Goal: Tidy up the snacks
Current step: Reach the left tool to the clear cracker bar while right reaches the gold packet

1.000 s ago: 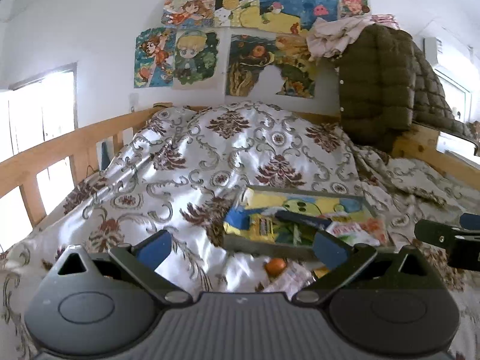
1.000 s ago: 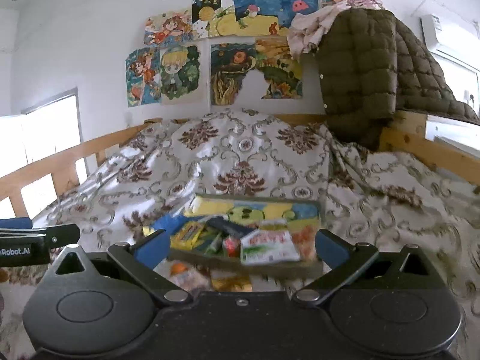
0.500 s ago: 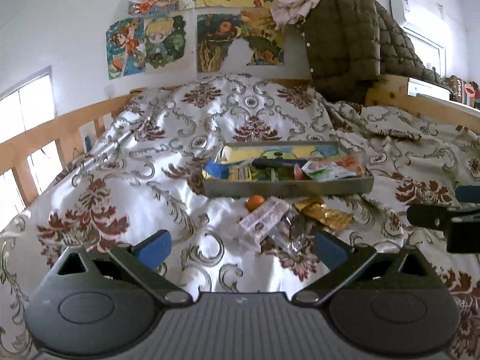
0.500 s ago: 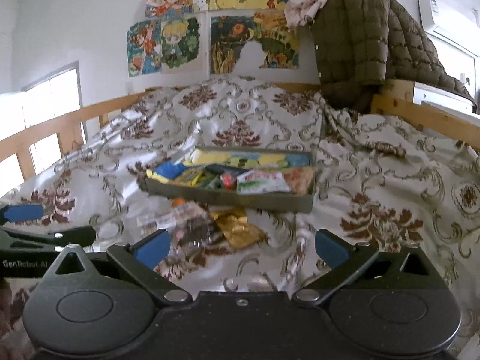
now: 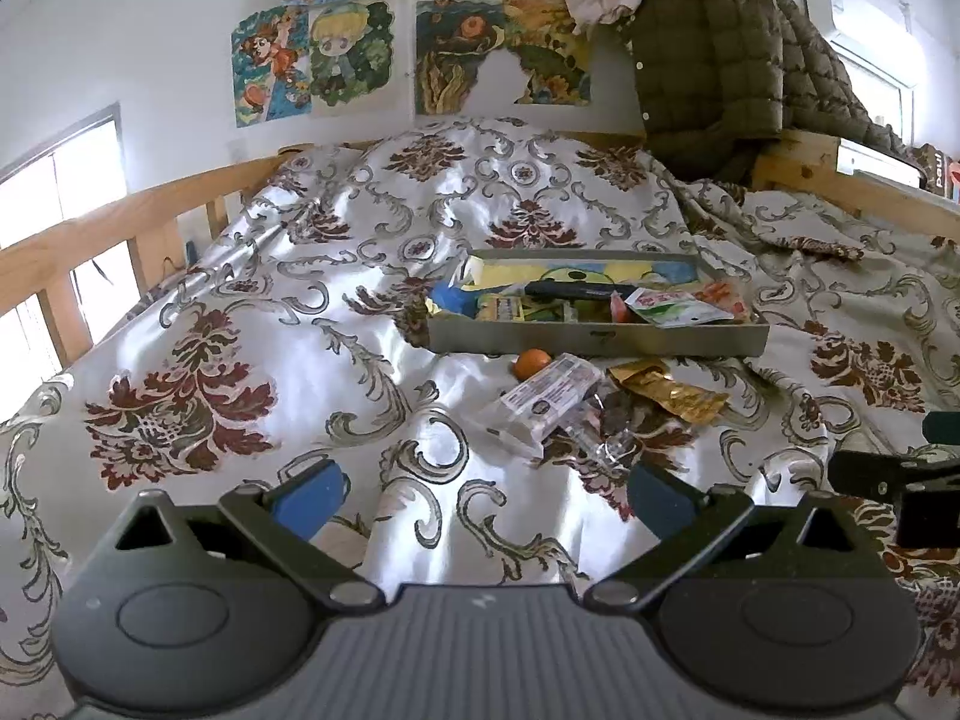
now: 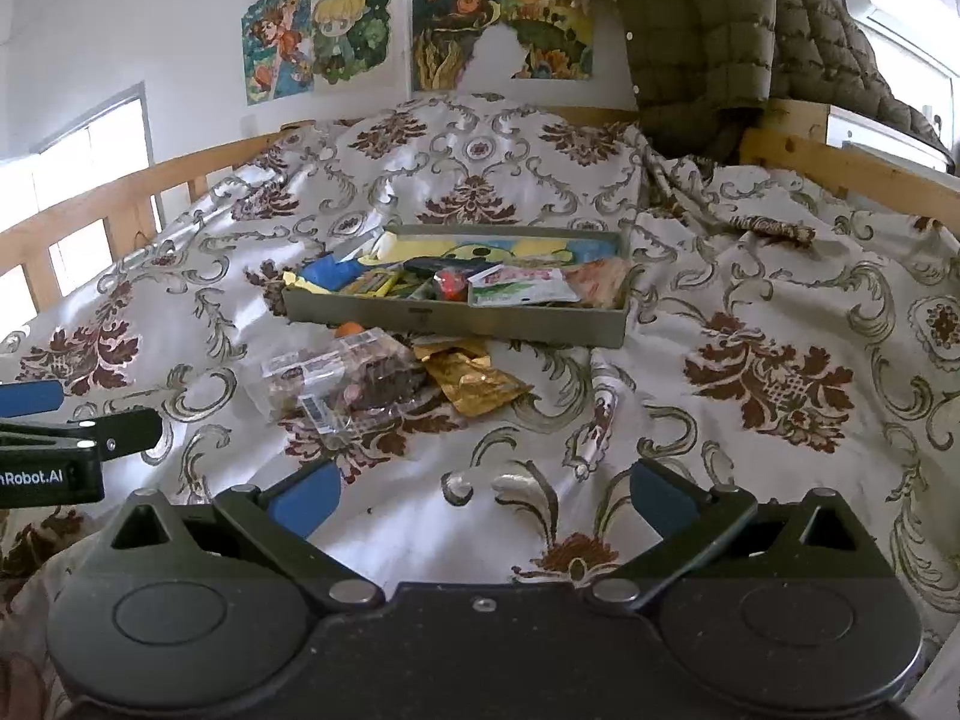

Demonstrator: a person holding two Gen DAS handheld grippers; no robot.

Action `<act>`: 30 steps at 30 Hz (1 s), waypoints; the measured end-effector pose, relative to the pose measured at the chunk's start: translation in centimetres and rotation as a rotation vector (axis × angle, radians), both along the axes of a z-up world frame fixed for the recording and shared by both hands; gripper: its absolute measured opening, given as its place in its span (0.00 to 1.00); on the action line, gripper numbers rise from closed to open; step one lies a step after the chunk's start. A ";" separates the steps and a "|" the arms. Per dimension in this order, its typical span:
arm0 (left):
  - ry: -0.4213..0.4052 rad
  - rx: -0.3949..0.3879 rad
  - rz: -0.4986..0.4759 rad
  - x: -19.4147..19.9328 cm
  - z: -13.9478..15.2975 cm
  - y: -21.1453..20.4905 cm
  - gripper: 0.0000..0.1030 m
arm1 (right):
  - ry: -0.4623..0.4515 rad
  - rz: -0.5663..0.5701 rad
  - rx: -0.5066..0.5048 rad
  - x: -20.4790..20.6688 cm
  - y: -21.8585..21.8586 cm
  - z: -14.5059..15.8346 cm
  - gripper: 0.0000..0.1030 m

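A shallow grey box point(image 5: 600, 343) point(image 6: 456, 319) holding several snack packets lies on the bed. In front of it rest a small orange fruit point(image 5: 530, 362) point(image 6: 348, 329), a clear plastic pack point(image 5: 549, 399) point(image 6: 336, 381) and a gold wrapper point(image 5: 669, 389) point(image 6: 474, 381). My left gripper point(image 5: 480, 492) is open, short of the loose snacks, with nothing between its fingers. My right gripper point(image 6: 480, 489) is open too, empty, nearer than the gold wrapper and to its right. Each gripper's dark finger shows at the edge of the other's view.
A patterned white and maroon quilt point(image 5: 300, 324) covers the bed. Wooden rails point(image 5: 120, 222) point(image 6: 840, 162) run along both sides. A dark green padded jacket point(image 5: 720, 60) hangs at the back right under wall posters point(image 6: 420, 30). A window point(image 5: 54, 180) is on the left.
Both views have dropped lower and pulled back from the box, so the loose snacks in front of it have come into sight. Both grippers stayed open.
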State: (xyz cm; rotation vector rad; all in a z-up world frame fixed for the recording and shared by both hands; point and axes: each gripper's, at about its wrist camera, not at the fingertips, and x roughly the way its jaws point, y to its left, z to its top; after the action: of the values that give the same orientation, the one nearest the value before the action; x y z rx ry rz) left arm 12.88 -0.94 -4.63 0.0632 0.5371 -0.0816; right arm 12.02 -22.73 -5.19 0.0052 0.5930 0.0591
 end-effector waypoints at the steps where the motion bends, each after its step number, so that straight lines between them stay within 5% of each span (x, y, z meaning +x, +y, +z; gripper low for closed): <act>1: 0.001 0.000 0.001 0.1 0.0 0.0 1.00 | 0.001 0.003 -0.001 0.0 0.0 0.0 0.99; 17: 0.010 0.000 -0.033 1.4 0.2 0.7 1.00 | 0.014 0.051 0.004 1.6 0.4 -0.3 0.99; 30: 0.096 0.137 -0.272 9.5 1.2 -0.4 1.00 | 0.049 0.163 0.003 11.0 -0.3 -0.4 0.99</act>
State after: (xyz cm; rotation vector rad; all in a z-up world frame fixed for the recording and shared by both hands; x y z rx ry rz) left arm 22.41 -1.36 -3.46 0.2670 0.6269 -0.3148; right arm 23.06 -23.07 -5.63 -0.0384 0.6415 0.2183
